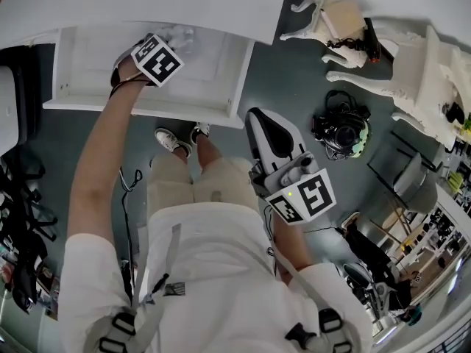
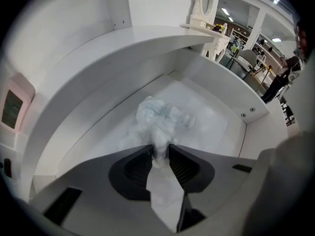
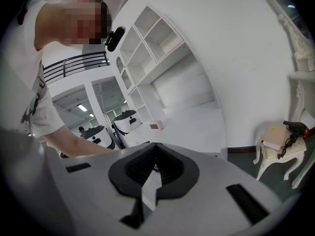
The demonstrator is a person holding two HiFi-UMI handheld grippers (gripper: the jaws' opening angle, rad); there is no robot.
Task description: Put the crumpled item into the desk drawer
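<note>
White crumpled item (image 2: 160, 119) sitting low in drawer (image 2: 221, 90), between left gripper (image 2: 160, 150) jaws, now opening; open wide, then lift straight up; right gripper (image 3: 156, 165) closed, empty.

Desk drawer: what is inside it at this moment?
A crumpled white item lies on the drawer floor, one end between the opening jaws of the left tool. The tool's body covers the near floor.

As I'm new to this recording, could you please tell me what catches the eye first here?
A crumpled item sits inside the open white drawer, between the jaws of the left gripper, which are opening. The right gripper hangs shut and empty beside the person, away from the drawer.
</note>
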